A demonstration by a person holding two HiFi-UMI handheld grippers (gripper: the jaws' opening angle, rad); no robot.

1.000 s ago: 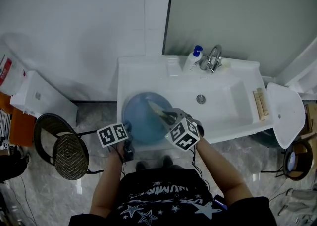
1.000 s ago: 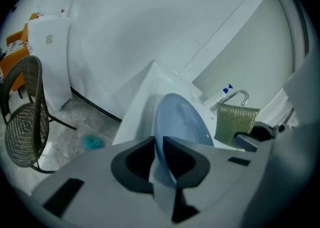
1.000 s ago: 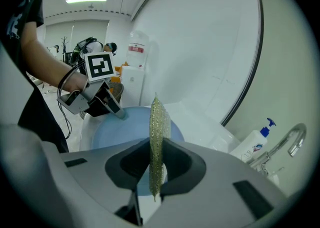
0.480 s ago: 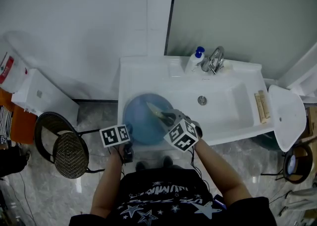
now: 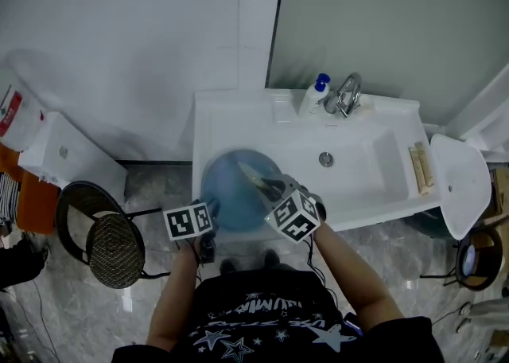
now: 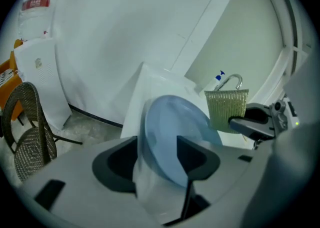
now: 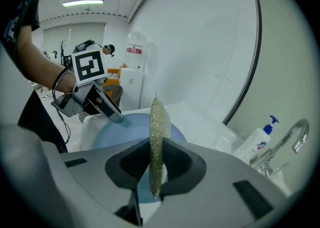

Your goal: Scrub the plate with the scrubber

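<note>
Blue plate (image 5: 231, 194) was clamped at its rim by left gripper (image 6: 157, 159); scrubber (image 7: 157, 132) was pinched in right gripper (image 7: 156, 167), over the plate.

In the left gripper view, the lower rim of the plate (image 6: 175, 137) smears into a blur between the jaws of the left claw (image 6: 157, 159). The scrubber (image 7: 157, 122) shows only edge-on, its bottom sunk in the right claw (image 7: 155, 166). The label on the soap bottle (image 7: 256, 142) seems too small to read. The wicker chair (image 6: 25, 137) is cut off at the picture's left edge.
</note>
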